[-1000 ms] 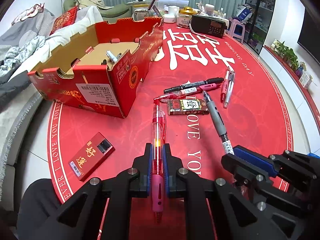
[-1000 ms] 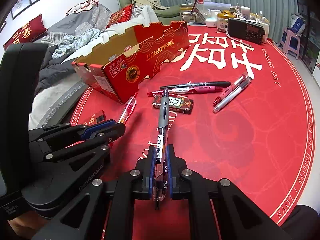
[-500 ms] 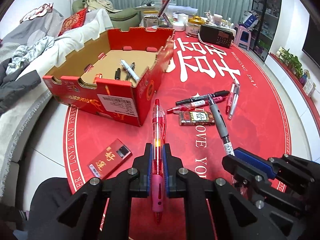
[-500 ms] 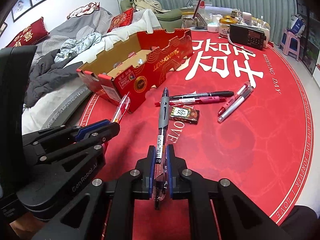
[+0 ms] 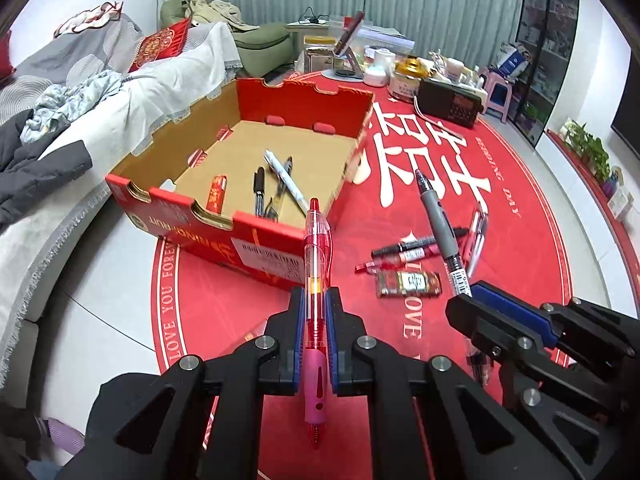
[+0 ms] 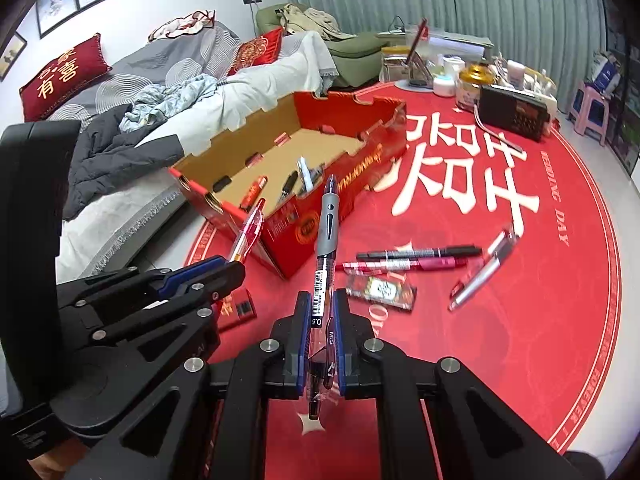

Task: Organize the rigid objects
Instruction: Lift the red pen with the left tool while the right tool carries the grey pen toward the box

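Across the red round mat [image 6: 520, 320] I am reading big white Chinese characters, plus "WEDDING DAY" and "LOVE YOU FOREVER" along its rim. On the cardboard box [image 5: 256, 236] a gold brand word is showing, too skewed for me to spell, beside a white barcode sticker. My left gripper [image 5: 316, 304] is clamping a red pen [image 5: 316, 264], jaws narrowed onto its barrel, and the pen's end is pointing over the box's near wall. My right gripper [image 6: 322, 308] is pinching a gray pen [image 6: 326, 236] the same way; its label is reading "0.5" and "M&G". Both pens are hanging above the mat. Inside the box, a few pens [image 5: 276, 188] are lying on the floor. On the mat, markers [image 6: 416, 258] and a small brown packet [image 6: 380, 290] are lying close together, right of the box.
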The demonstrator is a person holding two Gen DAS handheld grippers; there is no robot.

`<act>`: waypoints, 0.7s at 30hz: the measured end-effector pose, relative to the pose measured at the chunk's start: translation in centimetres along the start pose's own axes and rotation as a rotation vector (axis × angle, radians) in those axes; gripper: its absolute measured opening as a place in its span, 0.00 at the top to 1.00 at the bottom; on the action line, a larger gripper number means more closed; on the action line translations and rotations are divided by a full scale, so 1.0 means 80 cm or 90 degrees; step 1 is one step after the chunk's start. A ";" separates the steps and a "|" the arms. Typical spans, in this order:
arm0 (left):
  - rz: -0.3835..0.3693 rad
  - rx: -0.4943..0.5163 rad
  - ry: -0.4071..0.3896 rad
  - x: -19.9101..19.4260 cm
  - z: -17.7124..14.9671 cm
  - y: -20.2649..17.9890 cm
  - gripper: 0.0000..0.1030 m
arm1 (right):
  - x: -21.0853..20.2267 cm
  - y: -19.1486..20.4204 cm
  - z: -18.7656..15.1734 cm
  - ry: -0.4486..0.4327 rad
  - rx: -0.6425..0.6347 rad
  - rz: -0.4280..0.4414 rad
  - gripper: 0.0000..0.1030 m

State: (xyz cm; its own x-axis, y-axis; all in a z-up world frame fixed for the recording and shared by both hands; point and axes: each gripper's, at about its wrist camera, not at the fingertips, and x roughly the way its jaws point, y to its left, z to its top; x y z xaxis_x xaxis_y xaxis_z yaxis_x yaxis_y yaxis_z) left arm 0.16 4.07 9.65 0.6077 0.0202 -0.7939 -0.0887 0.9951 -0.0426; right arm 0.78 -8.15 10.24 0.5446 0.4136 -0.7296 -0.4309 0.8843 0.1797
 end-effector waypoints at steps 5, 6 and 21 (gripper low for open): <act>0.001 -0.015 -0.009 -0.002 0.017 0.011 0.91 | 0.009 0.006 0.019 0.004 -0.008 0.000 0.89; 0.000 -0.021 -0.009 -0.002 0.023 0.015 0.91 | 0.011 0.007 0.022 0.004 -0.011 0.000 0.89; 0.008 -0.051 -0.026 0.005 0.068 0.044 0.91 | 0.027 0.024 0.077 -0.009 -0.040 0.003 0.89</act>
State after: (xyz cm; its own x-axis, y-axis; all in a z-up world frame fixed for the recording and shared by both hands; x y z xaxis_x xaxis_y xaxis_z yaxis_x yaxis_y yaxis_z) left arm 4.40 8.13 12.50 0.6381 0.0379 -0.7690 -0.1586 0.9838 -0.0831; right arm 5.56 -4.24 13.06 0.5533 0.4207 -0.7190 -0.4773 0.8675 0.1403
